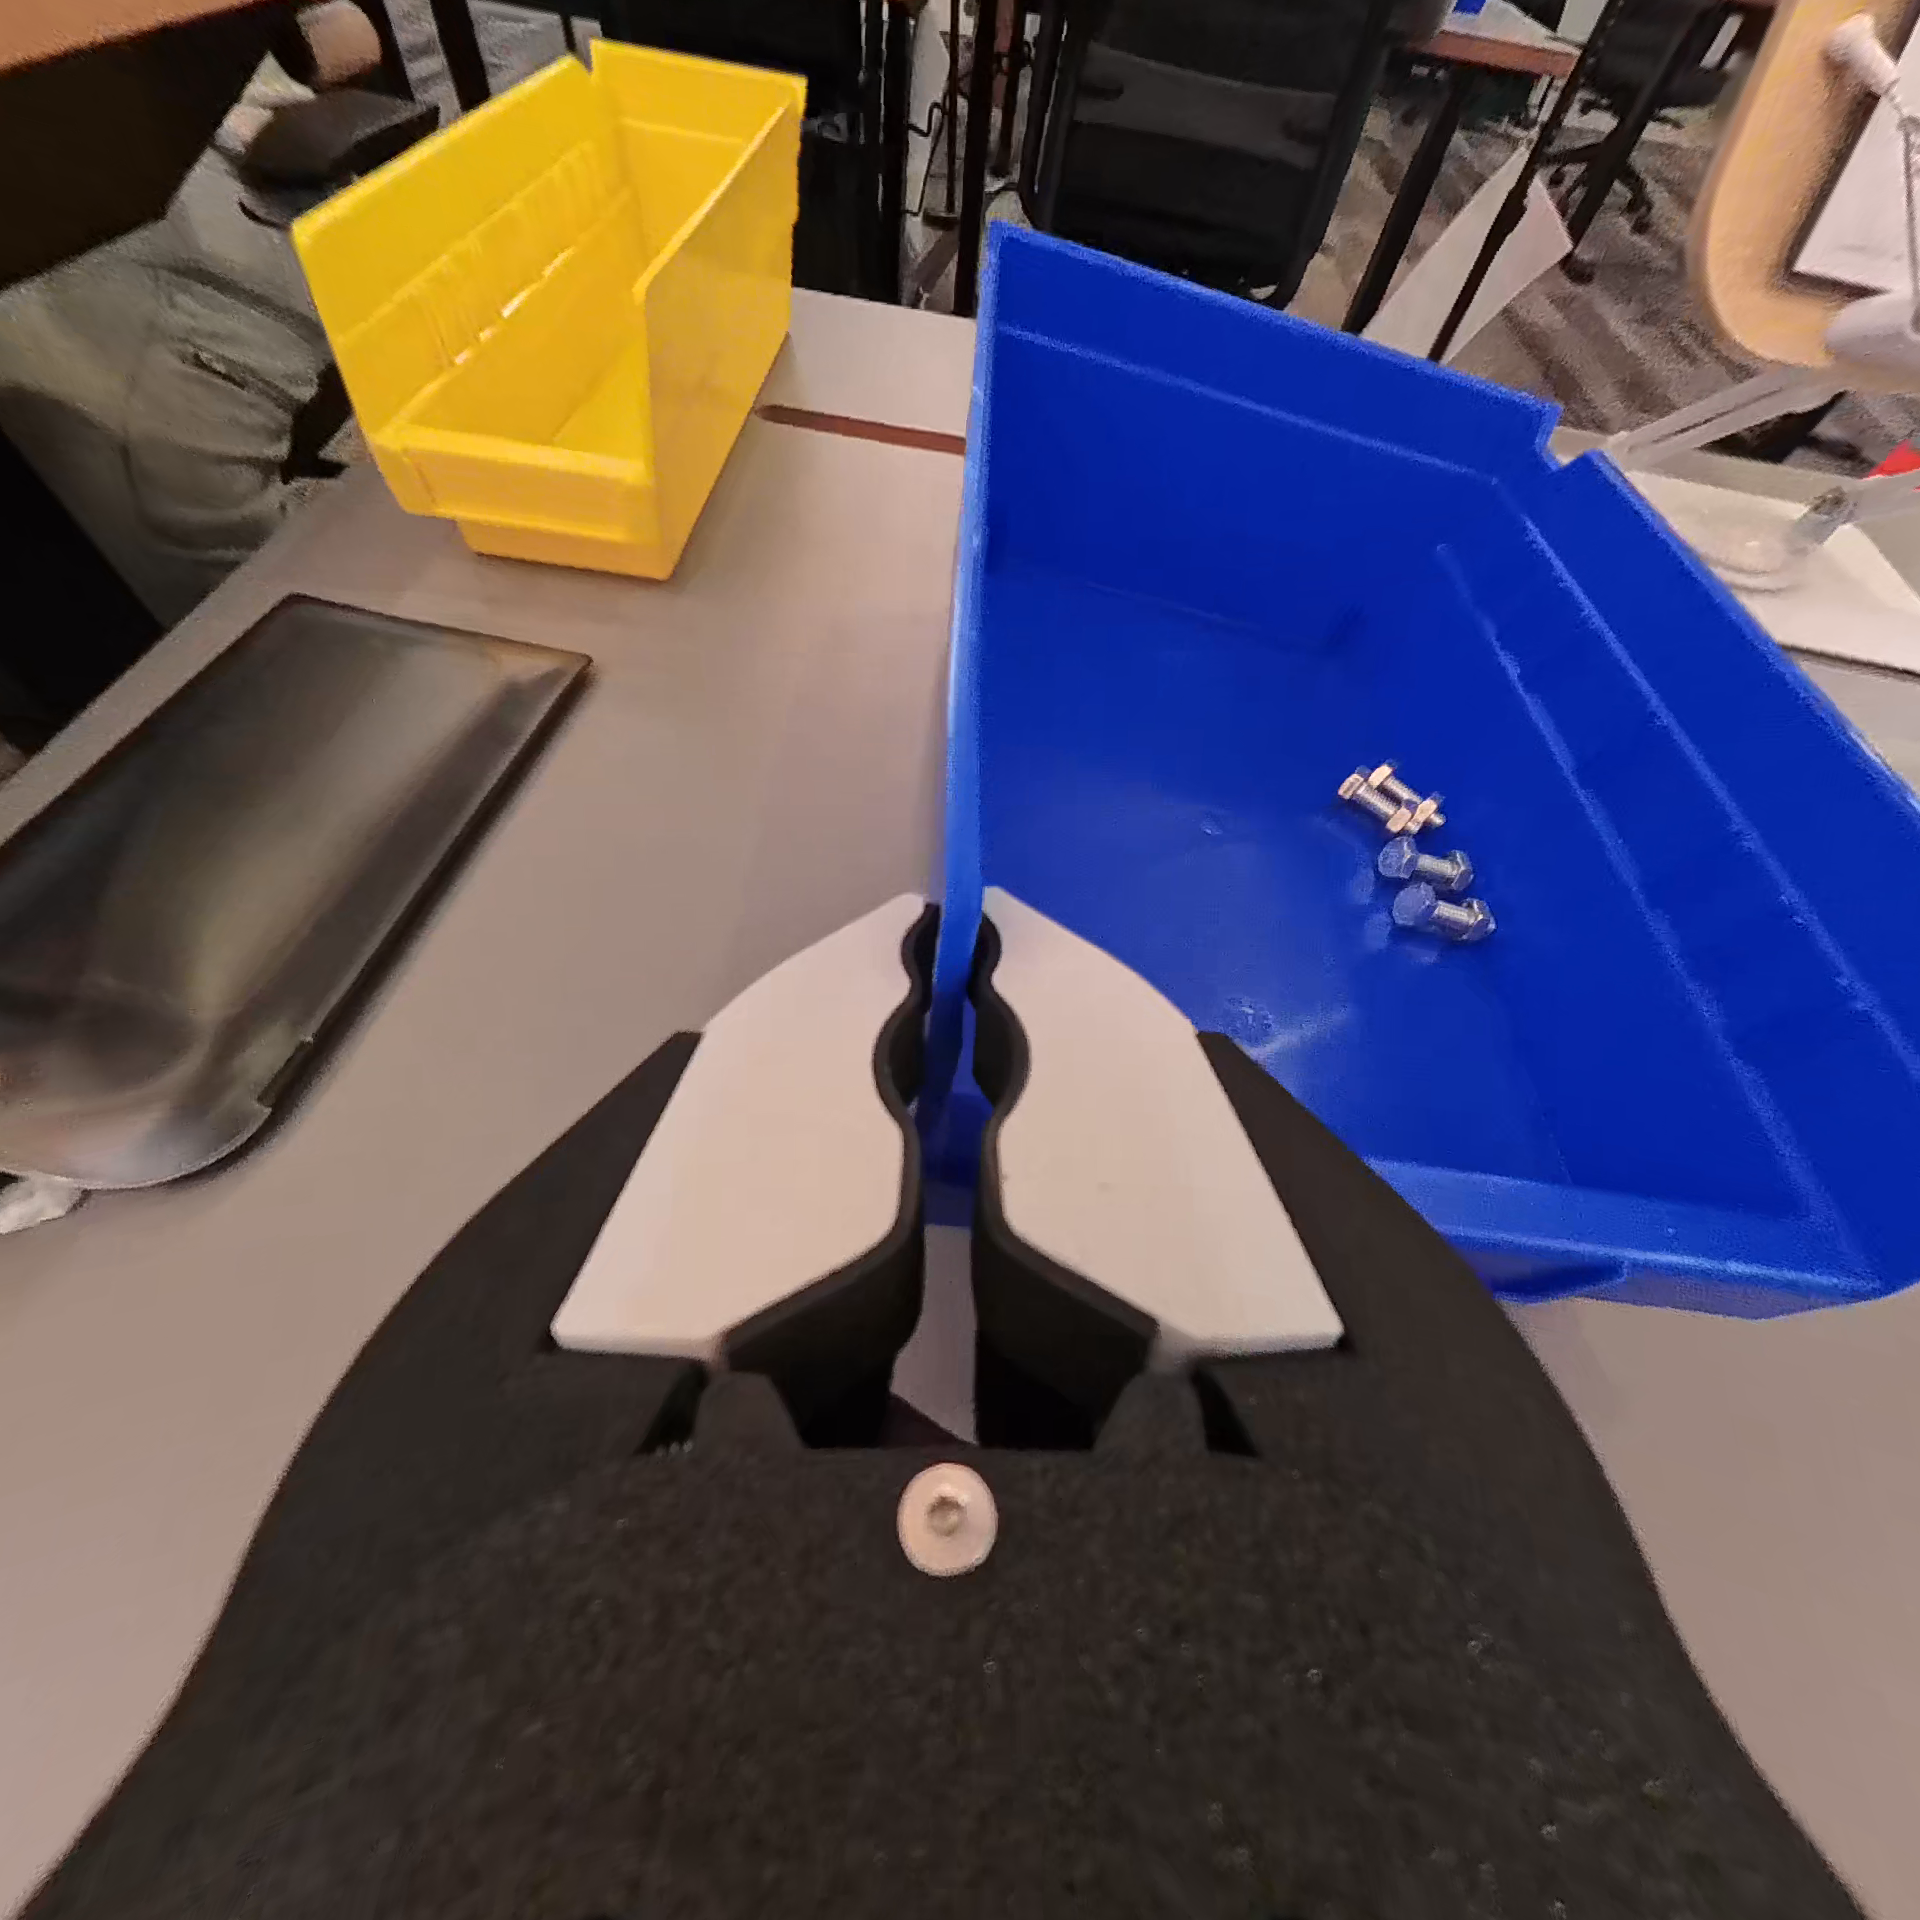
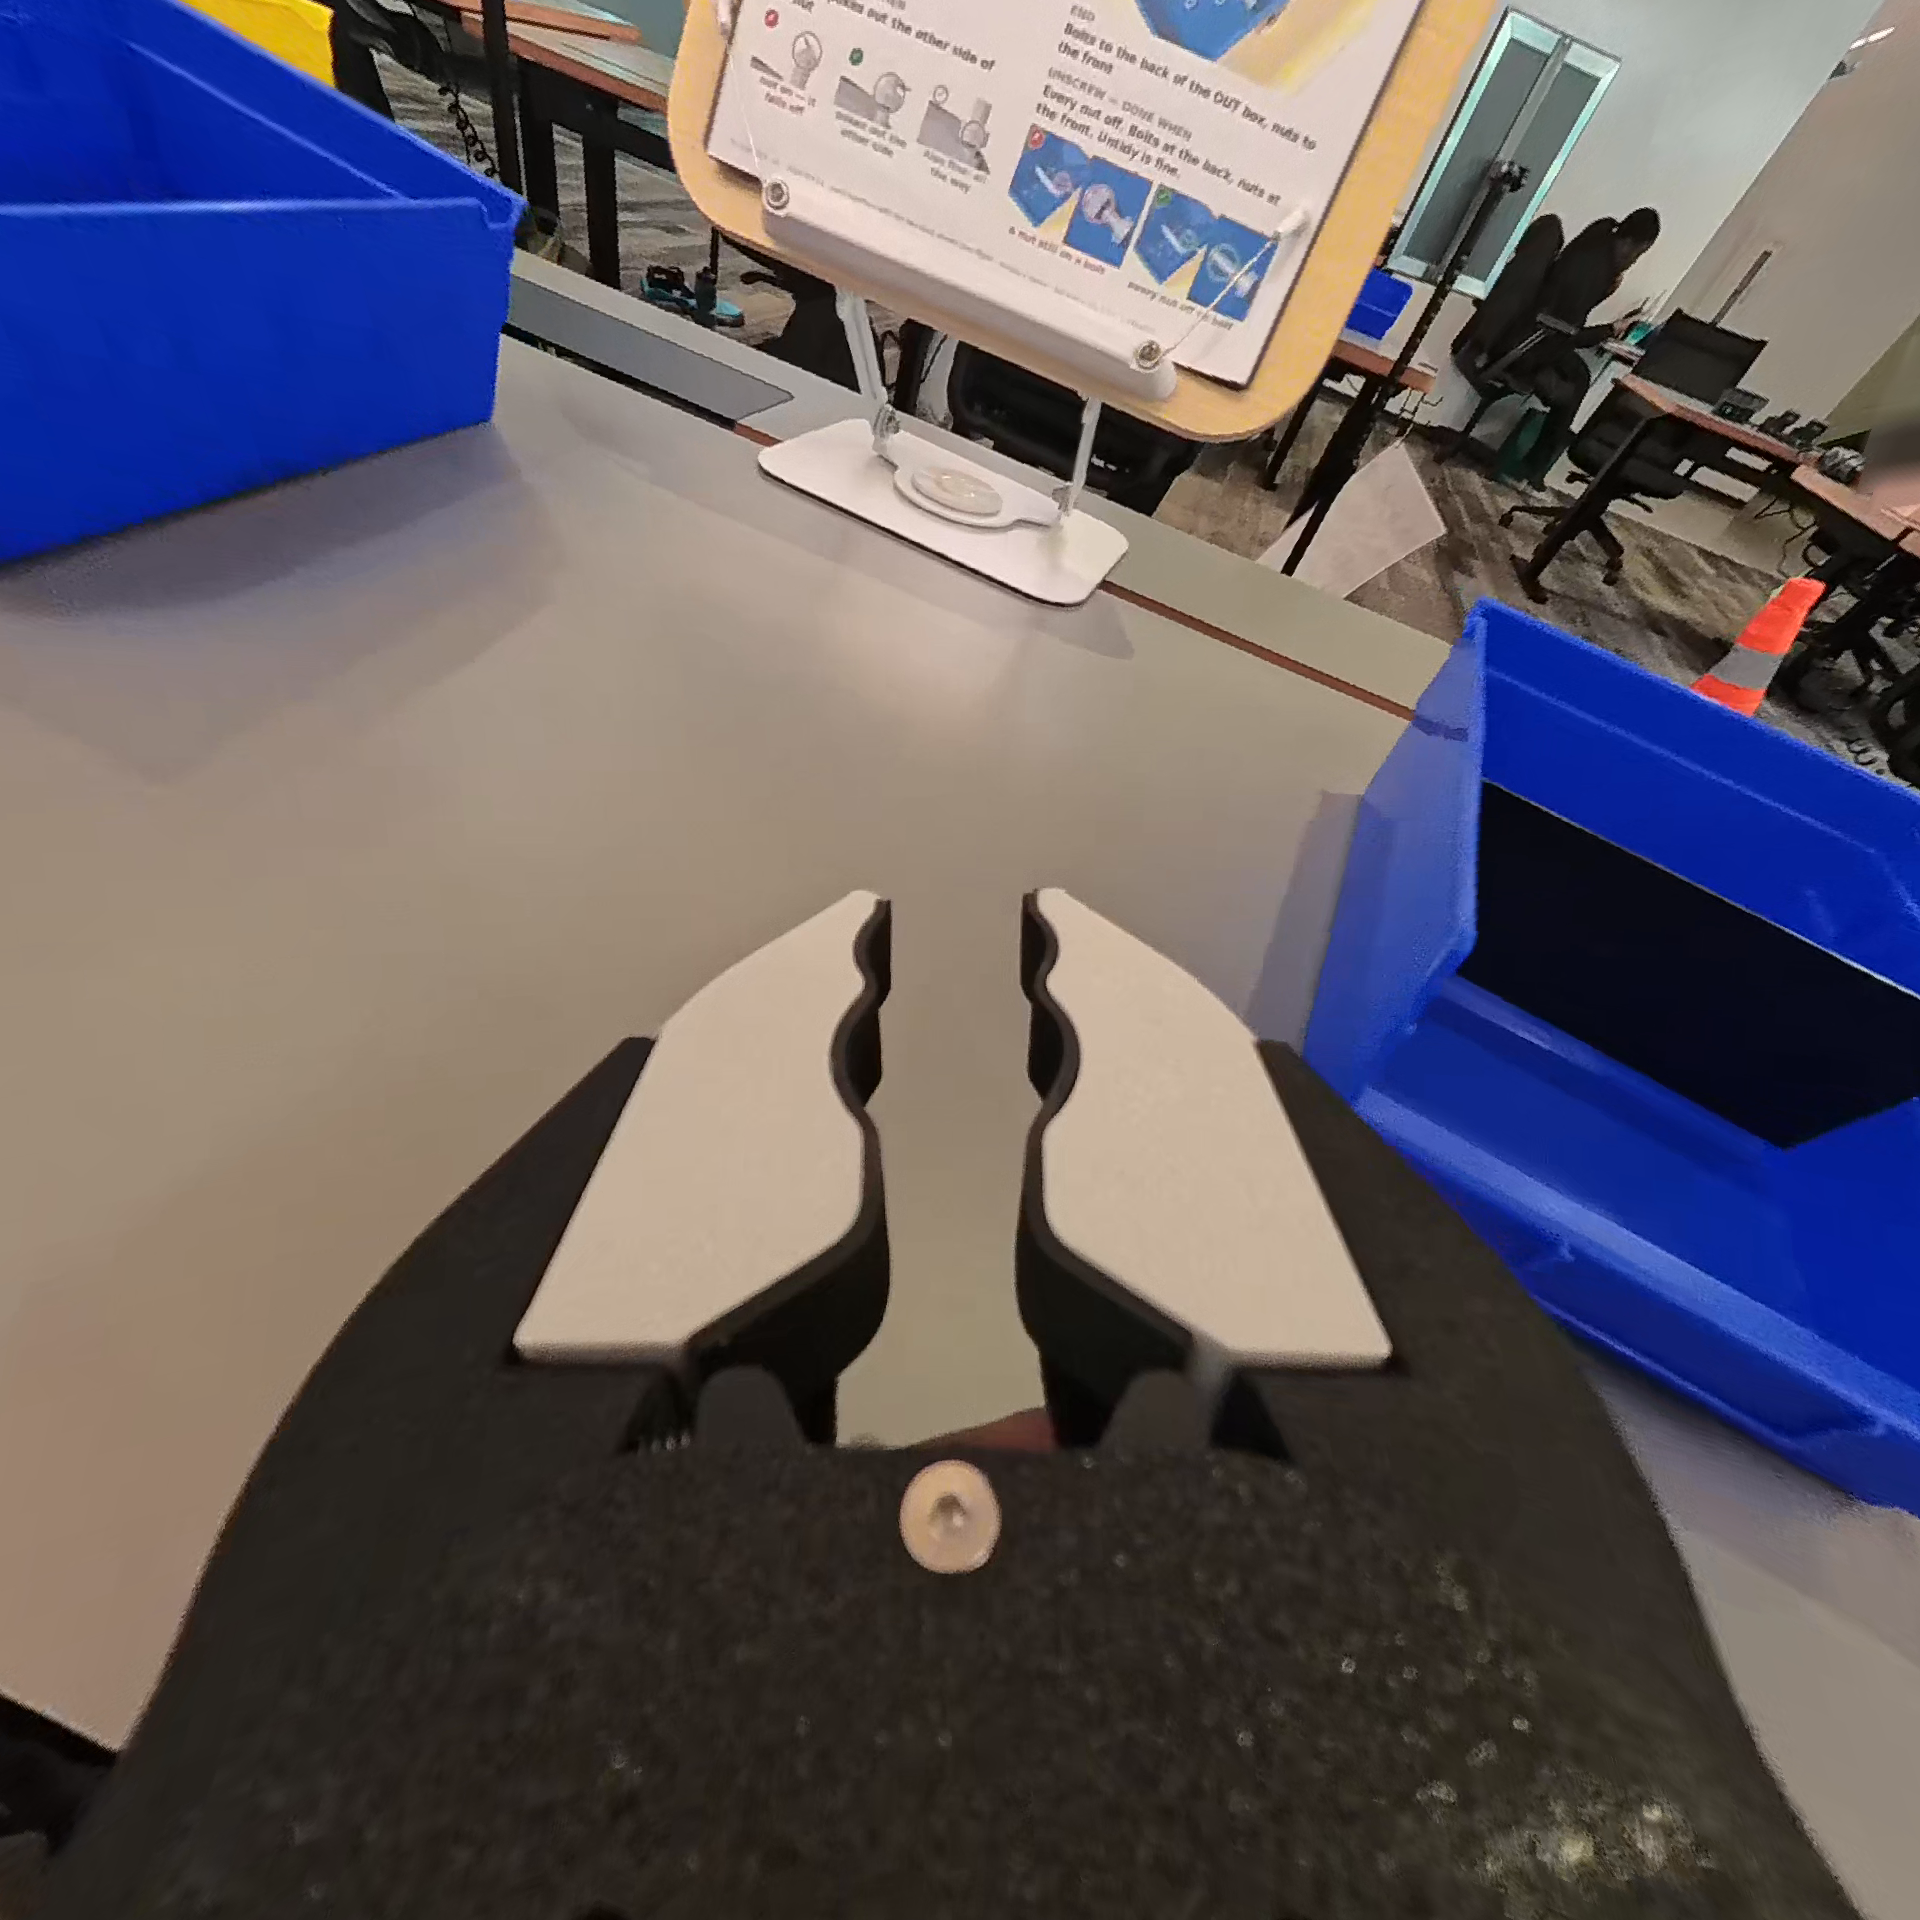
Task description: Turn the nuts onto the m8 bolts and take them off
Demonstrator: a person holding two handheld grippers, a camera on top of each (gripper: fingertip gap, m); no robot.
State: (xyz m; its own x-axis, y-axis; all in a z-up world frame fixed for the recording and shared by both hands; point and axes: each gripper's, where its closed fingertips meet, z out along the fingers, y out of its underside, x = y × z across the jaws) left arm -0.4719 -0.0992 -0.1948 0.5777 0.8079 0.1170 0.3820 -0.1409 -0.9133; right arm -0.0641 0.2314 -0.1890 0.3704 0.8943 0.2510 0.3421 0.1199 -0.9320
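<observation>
My left gripper [image 1: 951, 935] is shut on the left side wall of a blue bin [image 1: 1195, 665], which looks tipped up on that side. Three silver bolts with nuts on them [image 1: 1418, 857] lie close together on the bin floor, to the right of the gripper. My right gripper [image 2: 956, 914] is open and empty, held over the bare grey table [image 2: 623, 779]. A blue bin also shows at the upper left of the right wrist view [image 2: 208, 312]. A second blue bin [image 2: 1662, 1039] stands to the right of the right gripper.
A yellow bin [image 1: 551, 343] stands at the back left. A black tray [image 1: 239, 862] lies left of the left gripper. A board with an instruction sheet on a white stand [image 2: 997, 208] stands at the table's far edge. Chairs, desks and a seated person [image 2: 1600, 281] are beyond. The left gripper's tips are roughly 55 cm from the right gripper's.
</observation>
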